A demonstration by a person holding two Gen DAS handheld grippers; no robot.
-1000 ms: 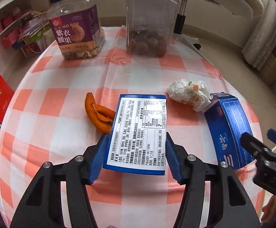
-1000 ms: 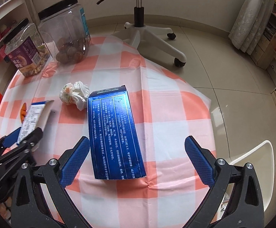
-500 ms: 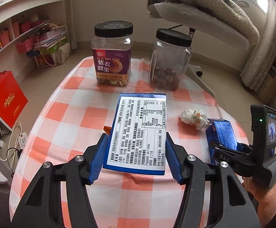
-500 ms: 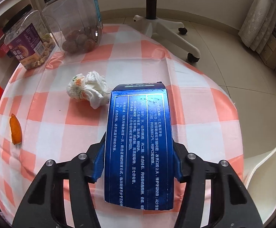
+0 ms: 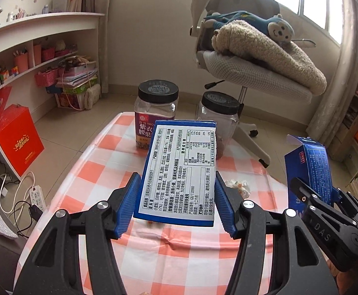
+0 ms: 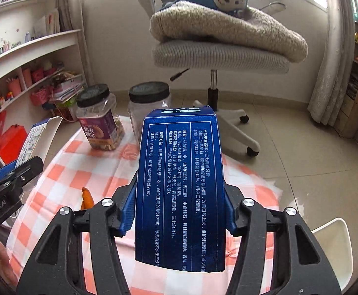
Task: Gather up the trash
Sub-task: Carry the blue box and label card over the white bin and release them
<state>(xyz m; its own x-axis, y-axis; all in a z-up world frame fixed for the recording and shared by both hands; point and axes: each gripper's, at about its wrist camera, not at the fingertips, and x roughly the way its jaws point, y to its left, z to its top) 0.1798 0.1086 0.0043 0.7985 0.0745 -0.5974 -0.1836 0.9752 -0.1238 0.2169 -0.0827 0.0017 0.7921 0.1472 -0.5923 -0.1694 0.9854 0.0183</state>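
Both boxes clamped and held above the worktop.
Left claw (image 5: 176, 206) grips the white-label box (image 5: 179, 174); right claw (image 6: 177, 212) grips the blue box (image 6: 181, 186), both clear of the checked worktop (image 5: 179, 258). Keep each squeeze steady and the boxes apart while carrying to a bin, none in view. Crumpled wrapper (image 5: 238, 185) and orange peel (image 6: 87, 198) remain; two jars far, chair beyond.

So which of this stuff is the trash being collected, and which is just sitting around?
Part of the job:
- white-label box, clamped in the left gripper
- dark blue box, clamped in the right gripper
- crumpled wrapper
- orange peel

Probably just sitting around:
- nut jar
- clear jar
- office chair
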